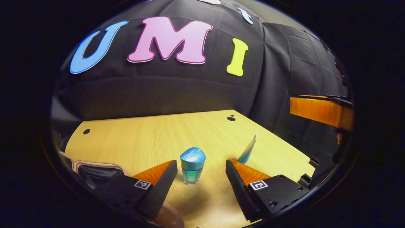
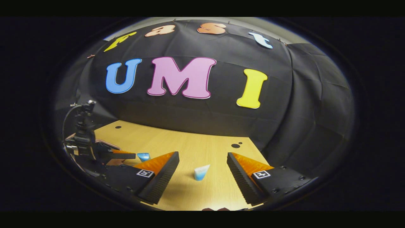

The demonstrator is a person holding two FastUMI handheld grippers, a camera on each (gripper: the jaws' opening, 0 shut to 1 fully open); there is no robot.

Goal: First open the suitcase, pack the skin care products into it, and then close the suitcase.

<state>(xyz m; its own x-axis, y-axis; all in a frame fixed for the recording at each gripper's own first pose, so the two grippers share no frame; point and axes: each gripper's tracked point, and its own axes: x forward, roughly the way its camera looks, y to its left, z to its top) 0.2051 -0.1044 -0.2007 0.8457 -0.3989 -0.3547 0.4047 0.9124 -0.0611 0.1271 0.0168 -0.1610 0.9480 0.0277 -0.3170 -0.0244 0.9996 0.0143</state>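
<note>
Two spread fingers of the left gripper (image 1: 199, 177) bracket the small blue-capped glass bottle (image 1: 192, 166) at twelve o'clock on the wooden table (image 1: 142, 136), untouched, and an off-centre closing could topple it; the right gripper (image 2: 202, 172), likewise open, faces a blue-and-white tube (image 2: 201, 172).

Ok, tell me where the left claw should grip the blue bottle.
Grip the bottle on its straight lower body, below the domed cap. Come in level from the near side: it stands upright between the open left claw fingers, so closing should catch both sides.
</note>
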